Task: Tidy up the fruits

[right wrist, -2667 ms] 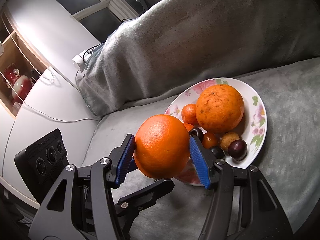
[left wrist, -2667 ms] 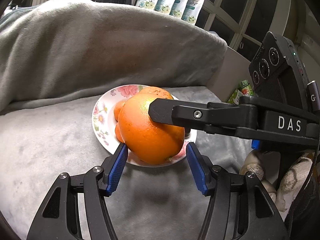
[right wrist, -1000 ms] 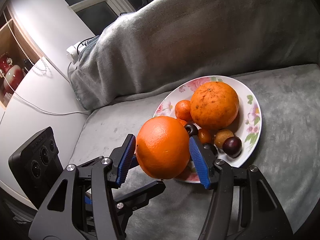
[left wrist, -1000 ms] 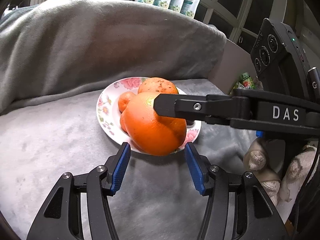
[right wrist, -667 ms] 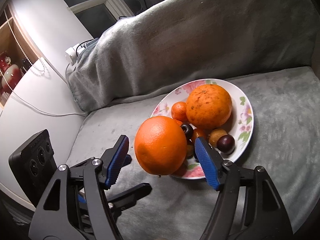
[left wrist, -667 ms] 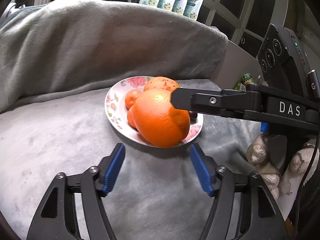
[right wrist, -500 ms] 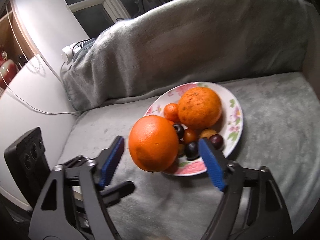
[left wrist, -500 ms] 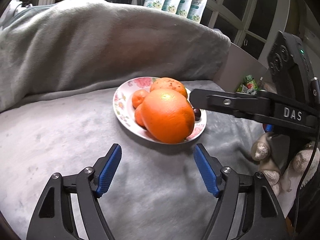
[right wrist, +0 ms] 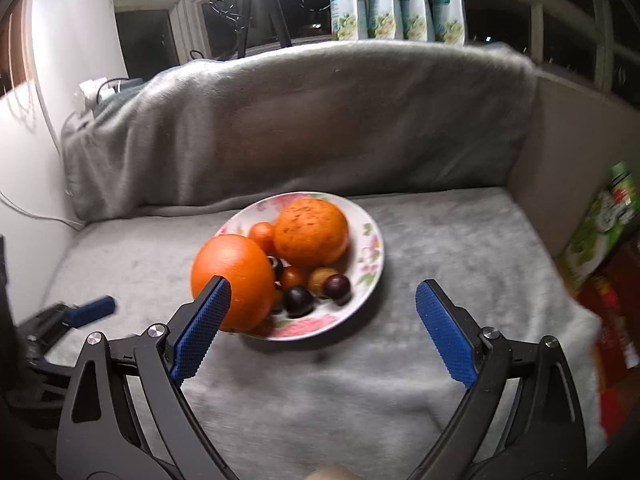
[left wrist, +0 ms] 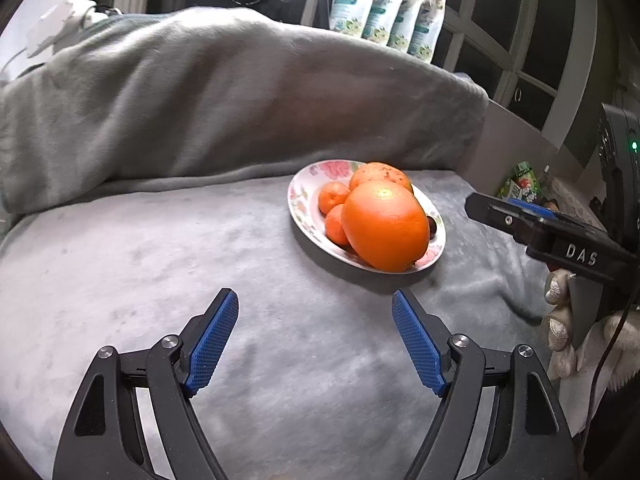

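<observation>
- Fruits lie gathered on one floral plate (right wrist: pixel 370 256) that sits on the grey blanket (right wrist: pixel 440 248) covering the seat, near its padded back.
- Large smooth orange (right wrist: pixel 232 280) rests at the plate's near-left edge, leaning against the smaller fruit; it seems to overhang the rim, so it may be the least settled piece.
- Speckled orange (right wrist: pixel 312 232) sits toward the back of the plate, where the dished middle likely keeps it from rolling.
- Count, as far as the right wrist view shows: two big oranges, one small mandarin (right wrist: pixel 262 234) behind them, a small orange-red fruit (right wrist: pixel 294 276), a tan one (right wrist: pixel 318 278), and three dark plum-like fruits (right wrist: pixel 338 285); the left wrist view shows a second small orange fruit (left wrist: pixel 335 229) tucked beside the big one. More may be hidden underneath.
- Left gripper (left wrist: pixel 315 338) hovers over bare blanket in front of the plate, its jaws opening with nothing between them.
- Right gripper (right wrist: pixel 323 330) also stands clear of the plate, jaws opening and spread wide; the big orange shows just behind its left pad but nothing lies between the pads.
- Both claws are empty and angled down at the plate, which suggests the big orange has just been set down and the sorting is near done.
- Four pouches (left wrist: pixel 384 16) line the window ledge behind, apart from the work.
</observation>
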{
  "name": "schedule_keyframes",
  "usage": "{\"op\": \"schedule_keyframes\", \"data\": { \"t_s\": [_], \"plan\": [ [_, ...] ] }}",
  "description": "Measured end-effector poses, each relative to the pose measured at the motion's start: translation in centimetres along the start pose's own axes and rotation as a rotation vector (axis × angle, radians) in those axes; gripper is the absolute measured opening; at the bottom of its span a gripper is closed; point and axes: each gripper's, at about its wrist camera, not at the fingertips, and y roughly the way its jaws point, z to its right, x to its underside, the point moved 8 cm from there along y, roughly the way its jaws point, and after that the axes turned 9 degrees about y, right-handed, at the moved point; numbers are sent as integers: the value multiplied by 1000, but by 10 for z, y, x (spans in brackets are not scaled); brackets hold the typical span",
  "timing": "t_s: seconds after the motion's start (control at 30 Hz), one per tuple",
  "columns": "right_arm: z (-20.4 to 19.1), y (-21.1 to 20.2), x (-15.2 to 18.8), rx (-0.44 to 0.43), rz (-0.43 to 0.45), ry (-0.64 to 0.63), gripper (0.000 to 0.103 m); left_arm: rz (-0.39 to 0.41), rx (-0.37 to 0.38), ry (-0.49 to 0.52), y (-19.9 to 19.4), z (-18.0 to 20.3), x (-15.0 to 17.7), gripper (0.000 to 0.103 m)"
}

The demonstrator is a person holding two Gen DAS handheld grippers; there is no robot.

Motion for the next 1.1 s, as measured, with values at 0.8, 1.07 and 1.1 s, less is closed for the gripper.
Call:
{"op": "schedule_keyframes", "data": {
  "t_s": [0.8,1.07,1.1],
  "plan": [
    [-19,-72,2,42,194,-11,96,113,-110,10,-67,2,-8,85],
    [-20,-74,4,55,210,-19,96,121,-141,2,-72,-5,-8,85],
    [-20,-74,4,56,210,-20,96,122,-143,3,-72,-5,-8,85]
  ]
}}
